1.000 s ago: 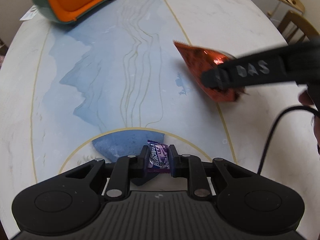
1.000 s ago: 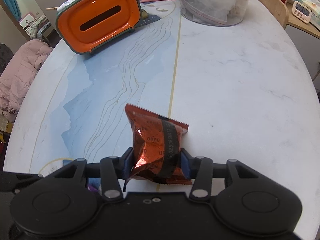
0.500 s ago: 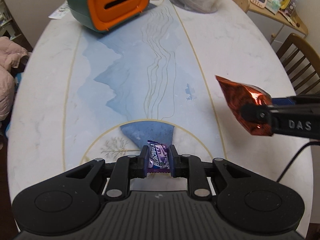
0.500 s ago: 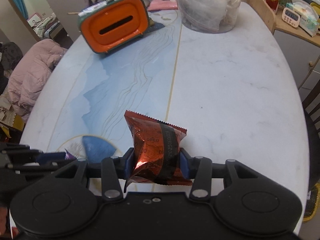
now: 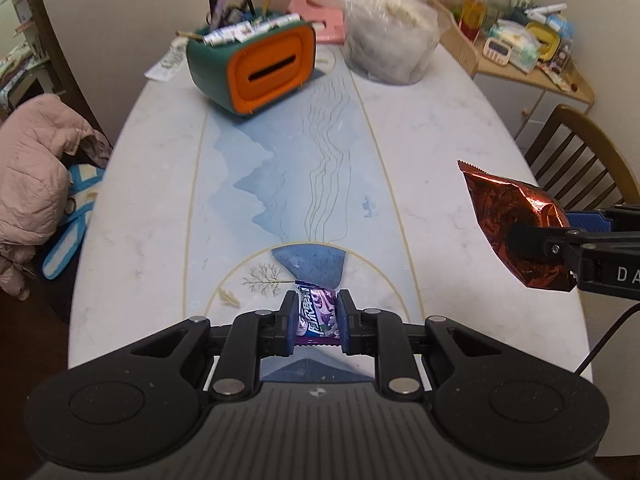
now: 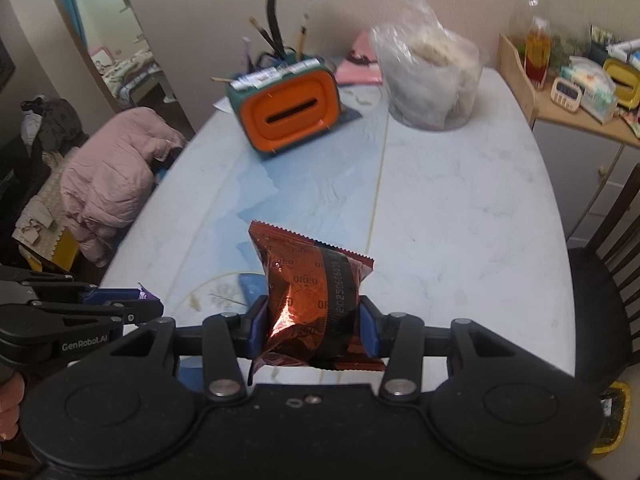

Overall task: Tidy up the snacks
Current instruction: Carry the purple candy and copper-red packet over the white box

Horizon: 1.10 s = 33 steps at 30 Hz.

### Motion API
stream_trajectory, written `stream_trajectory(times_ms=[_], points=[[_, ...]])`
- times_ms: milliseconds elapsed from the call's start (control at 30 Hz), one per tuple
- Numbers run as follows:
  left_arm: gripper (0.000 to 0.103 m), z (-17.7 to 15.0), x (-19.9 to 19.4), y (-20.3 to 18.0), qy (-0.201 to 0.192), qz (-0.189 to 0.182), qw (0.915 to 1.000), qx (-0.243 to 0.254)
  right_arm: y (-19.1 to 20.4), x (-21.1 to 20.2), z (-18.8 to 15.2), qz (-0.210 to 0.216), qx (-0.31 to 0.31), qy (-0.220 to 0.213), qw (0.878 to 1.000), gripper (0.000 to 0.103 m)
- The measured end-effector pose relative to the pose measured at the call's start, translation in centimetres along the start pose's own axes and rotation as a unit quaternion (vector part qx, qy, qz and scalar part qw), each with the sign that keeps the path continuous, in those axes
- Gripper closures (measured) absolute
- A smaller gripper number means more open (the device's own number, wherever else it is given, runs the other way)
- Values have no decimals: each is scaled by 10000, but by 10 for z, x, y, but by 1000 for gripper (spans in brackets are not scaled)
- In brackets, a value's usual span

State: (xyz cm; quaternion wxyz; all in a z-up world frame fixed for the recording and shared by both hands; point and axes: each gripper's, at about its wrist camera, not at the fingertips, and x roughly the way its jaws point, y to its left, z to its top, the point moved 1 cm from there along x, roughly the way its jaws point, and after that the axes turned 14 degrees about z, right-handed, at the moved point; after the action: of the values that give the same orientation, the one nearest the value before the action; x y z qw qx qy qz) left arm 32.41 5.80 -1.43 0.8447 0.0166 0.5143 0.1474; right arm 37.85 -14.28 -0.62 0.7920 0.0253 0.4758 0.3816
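A small purple glossy candy wrapper [image 5: 317, 312] sits pinched upright between the left claw's [image 5: 318, 318] pads, while a crinkled copper-red foil Oreo packet [image 6: 316, 292] stands clamped in the right claw [image 6: 314, 326].

We see the tissue box [image 5: 256, 68] at the table's [image 5: 460, 152] far end, the plastic bag [image 5: 388, 46] to its right, a chair [image 5: 576, 152] beside the table's right edge.

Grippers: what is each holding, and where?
Left gripper: small purple candy wrapper, clamped across its sides. Right gripper: shiny orange-red snack packet, lower half.
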Motion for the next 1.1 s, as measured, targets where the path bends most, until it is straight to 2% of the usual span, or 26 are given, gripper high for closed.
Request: stream_trajectory(times_ms=[300,567,800,1100], points=[[84,-24,-76,14,-385,-39,9992,-32,46,-60,-17,147,-225,-327,9991,58],[84,-69,-125,19,-440,-137,9989,114,76,-87,-57,341,-328,-230,9986,58],[84,-119,-138,18,-180,-175,9992,304,89,-84,-107,476,-244,99,9985,58],[83,-172,-121,19,242,-280,9987,352,103,-72,-152,556,-171,372,9976,58]])
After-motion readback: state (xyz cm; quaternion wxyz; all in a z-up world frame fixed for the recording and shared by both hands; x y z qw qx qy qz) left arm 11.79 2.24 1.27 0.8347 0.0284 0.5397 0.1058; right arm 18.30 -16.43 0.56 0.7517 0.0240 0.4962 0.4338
